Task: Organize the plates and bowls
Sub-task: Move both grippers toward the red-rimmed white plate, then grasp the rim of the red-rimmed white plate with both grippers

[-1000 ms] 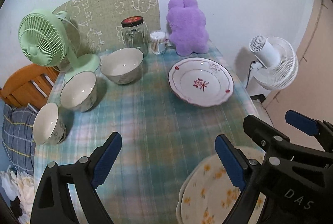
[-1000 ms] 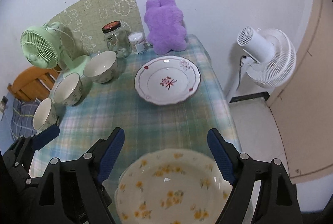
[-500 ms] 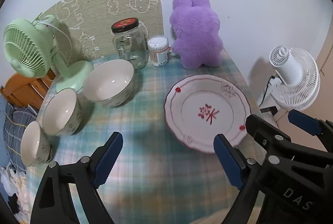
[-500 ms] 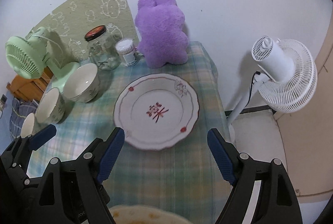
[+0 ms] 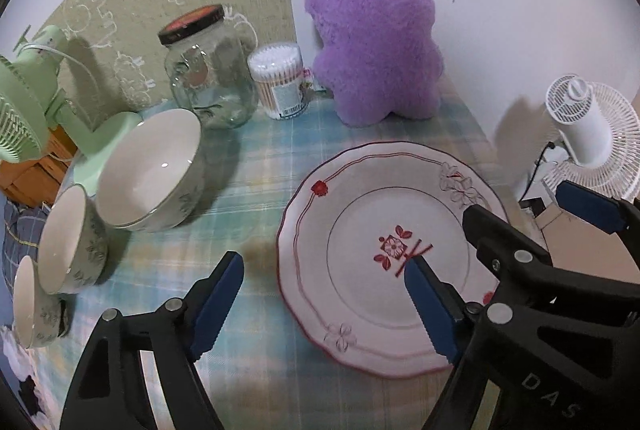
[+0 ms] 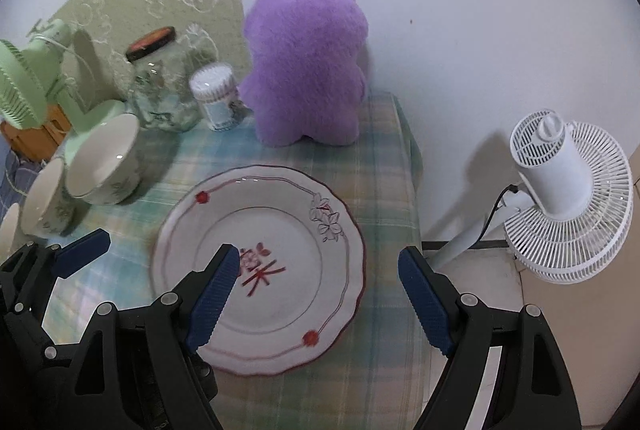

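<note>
A white plate (image 5: 360,214) with a red rim and a red flower mark lies on the plaid tablecloth (image 5: 248,158). Three white bowls stand in a row at the left: a large bowl (image 5: 148,174), a medium bowl (image 5: 68,238) and a small bowl (image 5: 28,302). My left gripper (image 5: 324,306) hovers over the plate's left rim. Its jaws are closing, the rim shows between them, and the pads touch nothing. My right gripper (image 6: 320,300) is open above the right rim of the plate (image 6: 280,214). Both grippers point steeply down, side by side.
At the back stand a purple plush toy (image 5: 372,54), a glass jar (image 5: 208,78), a tub of cotton swabs (image 5: 280,86) and a green fan (image 5: 24,110). A white fan (image 6: 568,198) stands on the floor beyond the table's right edge (image 6: 412,190).
Both grippers have moved forward and down over the red-marked plate. The yellow-flowered plate has dropped out of view at the bottom. The left jaws have narrowed a little.
</note>
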`<state>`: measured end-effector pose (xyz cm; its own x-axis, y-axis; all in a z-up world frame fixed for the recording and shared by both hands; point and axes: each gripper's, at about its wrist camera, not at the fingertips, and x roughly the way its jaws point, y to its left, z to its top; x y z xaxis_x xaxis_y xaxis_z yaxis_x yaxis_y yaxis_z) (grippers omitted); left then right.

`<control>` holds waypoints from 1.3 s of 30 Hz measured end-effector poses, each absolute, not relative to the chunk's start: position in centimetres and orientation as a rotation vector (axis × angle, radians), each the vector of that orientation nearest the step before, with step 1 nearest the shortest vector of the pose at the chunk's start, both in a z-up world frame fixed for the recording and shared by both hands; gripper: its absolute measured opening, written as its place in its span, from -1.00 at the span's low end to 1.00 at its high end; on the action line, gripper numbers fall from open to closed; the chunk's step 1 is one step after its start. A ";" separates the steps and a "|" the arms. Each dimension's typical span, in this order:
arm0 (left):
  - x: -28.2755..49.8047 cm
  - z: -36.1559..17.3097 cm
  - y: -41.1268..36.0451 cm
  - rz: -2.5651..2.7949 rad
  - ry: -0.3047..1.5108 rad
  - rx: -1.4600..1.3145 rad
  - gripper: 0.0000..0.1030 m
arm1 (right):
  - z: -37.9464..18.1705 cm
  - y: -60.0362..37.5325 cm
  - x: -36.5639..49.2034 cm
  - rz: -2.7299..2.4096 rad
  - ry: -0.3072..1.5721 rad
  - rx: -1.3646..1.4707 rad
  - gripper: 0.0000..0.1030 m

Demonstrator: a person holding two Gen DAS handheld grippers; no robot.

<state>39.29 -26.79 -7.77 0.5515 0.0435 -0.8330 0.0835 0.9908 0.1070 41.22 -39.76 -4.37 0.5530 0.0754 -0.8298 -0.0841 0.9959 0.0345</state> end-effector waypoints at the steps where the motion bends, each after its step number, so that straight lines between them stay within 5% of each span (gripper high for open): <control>1: 39.7 -8.1 -26.8 -0.009 0.987 0.139 0.62 | -4.8 -39.9 41.6 0.090 0.986 -0.008 0.63; 24: 42.1 -12.4 -26.4 0.038 1.065 0.125 0.48 | -11.0 -39.9 44.5 0.068 1.095 0.027 0.59; 27: 42.2 -12.3 -26.5 -0.007 1.075 0.123 0.39 | -11.3 -39.6 44.9 0.096 1.115 0.048 0.42; 34: 42.0 -12.1 -25.8 -0.016 1.103 0.104 0.33 | -11.2 -38.9 44.7 0.081 1.140 0.039 0.40; 39: 40.5 -11.9 -24.3 -0.019 1.125 0.109 0.11 | -10.8 -38.2 43.3 0.119 1.172 0.057 0.38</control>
<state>40.46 -24.27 -11.88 0.4314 0.0394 -0.9013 0.0703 0.9945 0.0772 43.32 -38.16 -10.84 0.3833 0.1232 -0.9154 -0.0636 0.9922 0.1070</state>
